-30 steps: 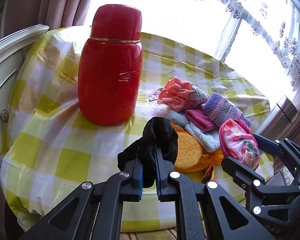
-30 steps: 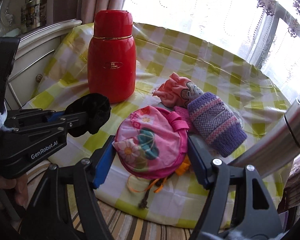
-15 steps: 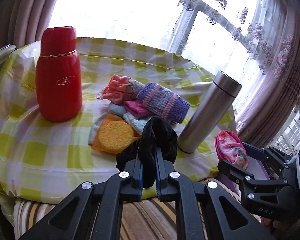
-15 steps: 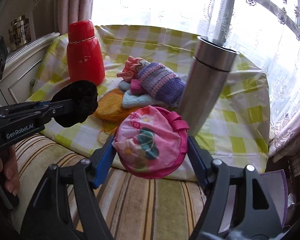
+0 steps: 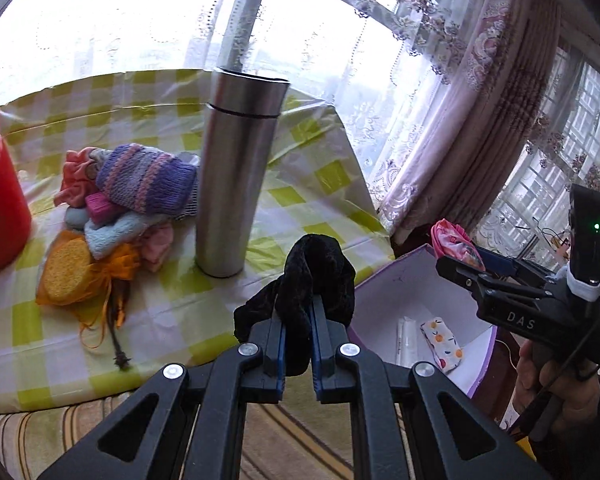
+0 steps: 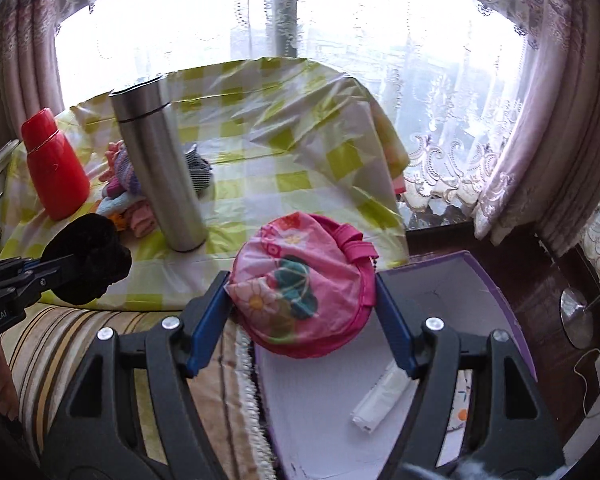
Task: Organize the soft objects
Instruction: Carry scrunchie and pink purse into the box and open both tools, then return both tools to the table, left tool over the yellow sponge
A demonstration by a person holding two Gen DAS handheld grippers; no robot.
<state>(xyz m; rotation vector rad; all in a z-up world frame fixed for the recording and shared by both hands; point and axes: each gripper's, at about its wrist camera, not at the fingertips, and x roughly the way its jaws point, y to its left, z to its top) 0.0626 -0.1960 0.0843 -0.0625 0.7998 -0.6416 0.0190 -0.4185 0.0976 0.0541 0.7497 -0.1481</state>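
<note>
Left tongs (image 5: 296, 344): clamped narrow on the black cloth (image 5: 312, 276), which bunches above the tips, held off the table (image 5: 172, 312).
Right tongs (image 6: 300, 308): spread wide, squeezing the pink pouch (image 6: 300, 280) by its sides.
Box (image 6: 440, 280): directly under the pouch, likely its drop spot.
Pile (image 5: 132, 200): ahead-left of the left tongs, unsorted.

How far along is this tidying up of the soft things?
Early on. The purple box holds only a white packet and a fruit-print pouch. In hand: the right gripper clamps a pink floral bag above the box, and the left gripper grips a black velvet scrunchie. Left: the pile of knitted items and the yellow sponge on the table.
</note>
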